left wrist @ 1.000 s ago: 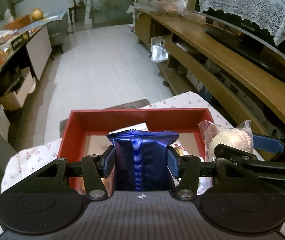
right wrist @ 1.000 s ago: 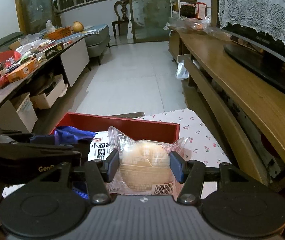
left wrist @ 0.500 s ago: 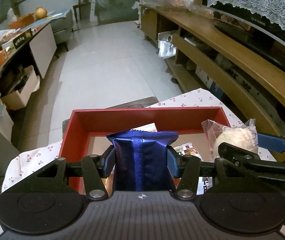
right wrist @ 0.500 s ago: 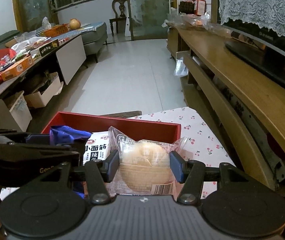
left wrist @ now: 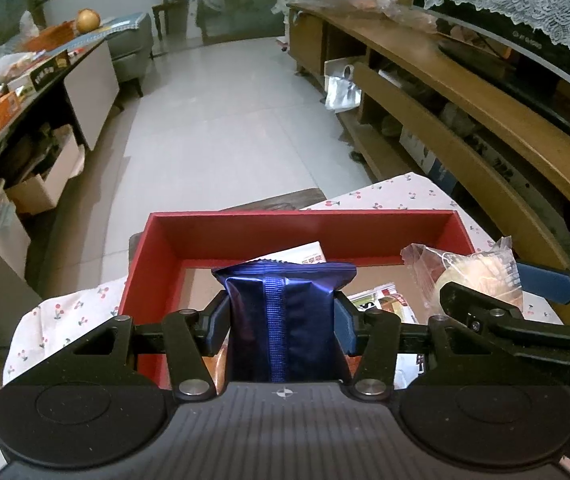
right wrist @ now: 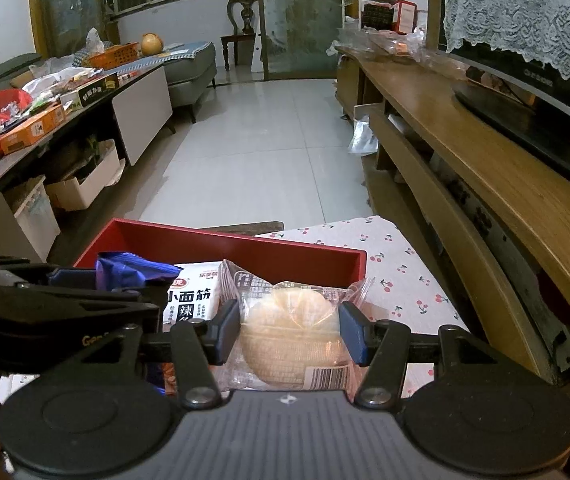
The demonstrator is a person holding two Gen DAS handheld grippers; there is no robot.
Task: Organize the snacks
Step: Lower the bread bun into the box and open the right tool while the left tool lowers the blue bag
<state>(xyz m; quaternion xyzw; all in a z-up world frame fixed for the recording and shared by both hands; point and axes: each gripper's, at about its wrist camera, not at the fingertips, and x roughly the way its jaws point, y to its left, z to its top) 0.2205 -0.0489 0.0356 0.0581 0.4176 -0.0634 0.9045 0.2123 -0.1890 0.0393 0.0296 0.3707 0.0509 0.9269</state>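
Observation:
My left gripper (left wrist: 283, 322) is shut on a dark blue snack packet (left wrist: 283, 312) and holds it above the near part of the red box (left wrist: 301, 218). My right gripper (right wrist: 289, 330) is shut on a clear-wrapped round bun (right wrist: 291, 338) just right of it, over the box's right side. The bun also shows in the left wrist view (left wrist: 473, 276), and the blue packet in the right wrist view (right wrist: 133, 272). A white snack packet with black print (right wrist: 195, 300) and other packets (left wrist: 381, 304) lie inside the box.
The box stands on a small table with a cherry-print cloth (right wrist: 401, 264). A long wooden TV bench (right wrist: 485, 168) runs along the right. A cluttered low table (right wrist: 45, 120) with boxes under it is on the left. Tiled floor (left wrist: 221, 120) lies ahead.
Both grippers have lifted slightly and tilted down with their packets still held; the box now shows more of its inside. Grips are unchanged.

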